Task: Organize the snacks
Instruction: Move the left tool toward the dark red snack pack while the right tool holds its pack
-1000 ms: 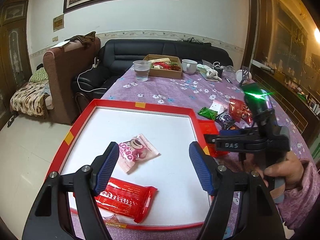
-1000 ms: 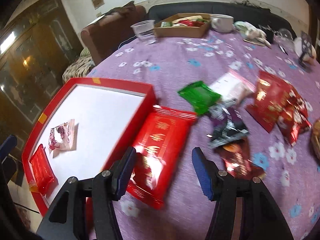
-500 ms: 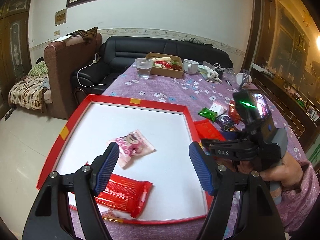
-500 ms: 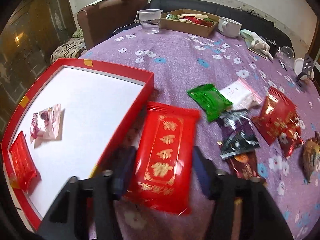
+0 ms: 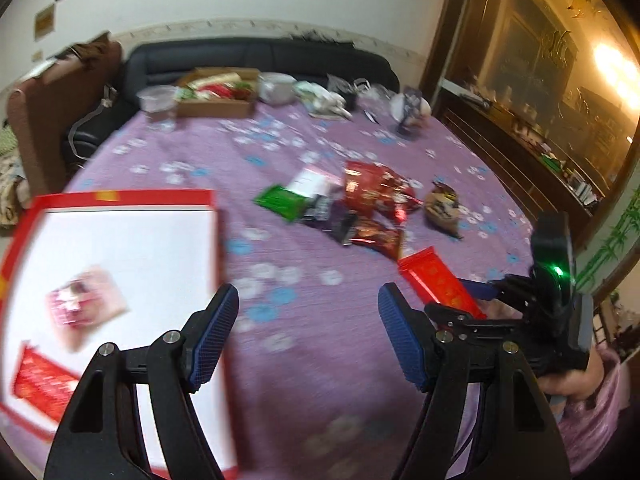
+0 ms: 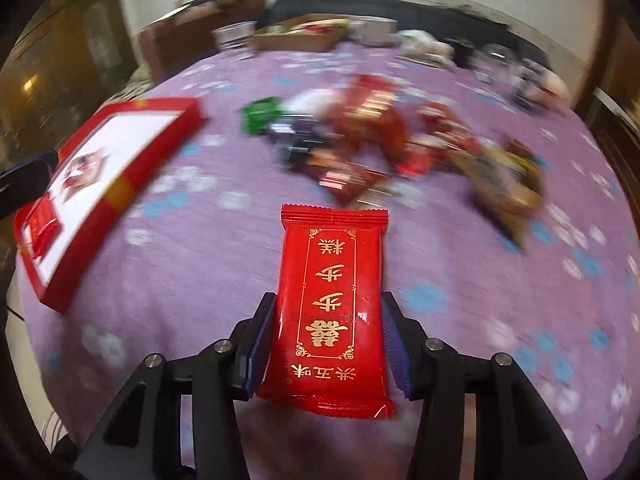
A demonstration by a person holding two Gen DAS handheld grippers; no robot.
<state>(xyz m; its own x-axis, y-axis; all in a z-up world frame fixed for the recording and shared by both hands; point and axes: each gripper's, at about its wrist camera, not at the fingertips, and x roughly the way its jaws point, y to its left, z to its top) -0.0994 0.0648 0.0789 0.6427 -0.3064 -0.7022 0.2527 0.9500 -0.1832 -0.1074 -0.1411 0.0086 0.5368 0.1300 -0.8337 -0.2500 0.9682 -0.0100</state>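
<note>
My right gripper (image 6: 326, 344) is shut on a red snack packet with gold characters (image 6: 330, 304) and holds it above the purple tablecloth; the packet also shows in the left wrist view (image 5: 436, 284). My left gripper (image 5: 308, 340) is open and empty over the cloth, right of the red-rimmed white tray (image 5: 120, 196). The tray (image 6: 120, 188) holds a pink packet (image 5: 86, 300) and a red packet (image 5: 42, 384). A pile of loose snacks (image 5: 352, 208) lies mid-table, also in the right wrist view (image 6: 360, 140).
At the far end stand a cardboard box of snacks (image 5: 218, 98), a plastic cup (image 5: 156, 102), a white bowl (image 5: 276, 86) and small clutter. A black sofa (image 5: 256, 56) and a brown armchair (image 5: 52, 92) lie behind. A dark cabinet (image 5: 540, 100) is at the right.
My right gripper closed on the red packet beside the tray and lifted it away to the right. My left gripper swung right, off the tray and over the cloth.
</note>
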